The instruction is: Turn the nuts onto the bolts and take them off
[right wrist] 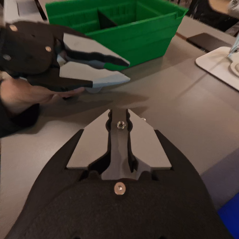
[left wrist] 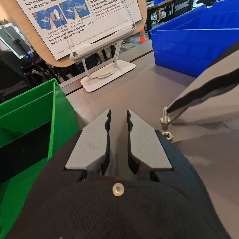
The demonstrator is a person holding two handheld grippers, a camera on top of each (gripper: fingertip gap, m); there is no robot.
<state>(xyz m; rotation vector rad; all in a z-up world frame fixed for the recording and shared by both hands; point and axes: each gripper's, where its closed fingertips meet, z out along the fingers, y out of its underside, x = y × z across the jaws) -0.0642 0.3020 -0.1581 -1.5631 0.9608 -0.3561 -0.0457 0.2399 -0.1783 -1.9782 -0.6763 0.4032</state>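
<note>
A silver bolt [left wrist: 164, 117] stands head-down on the grey table [left wrist: 129, 90] with a nut [left wrist: 165, 120] threaded low on it. A loose nut [left wrist: 167, 136] lies just in front of it. My left gripper [left wrist: 119, 112] is open and empty, left of the bolt and apart from it. My right gripper [left wrist: 170, 111] comes in from the right, its tips beside the bolt's thread. In the right wrist view my right gripper [right wrist: 119, 110] is open and the loose nut [right wrist: 120, 125] lies on the table in the gap, untouched. The bolt [right wrist: 143, 119] peeks out behind the right finger.
A green divided bin [left wrist: 38, 109] stands at the left, also in the right wrist view [right wrist: 129, 36]. A blue bin [left wrist: 194, 45] stands at the back right. A white stand [left wrist: 107, 76] holds an instruction sheet. The left gripper [right wrist: 124, 71] and a hand [right wrist: 38, 93] show at left. The tips of one gripper are about 7 cm away from the tips of the other. My right tips are roughly 5 cm from the loose nut [right wrist: 120, 125].
</note>
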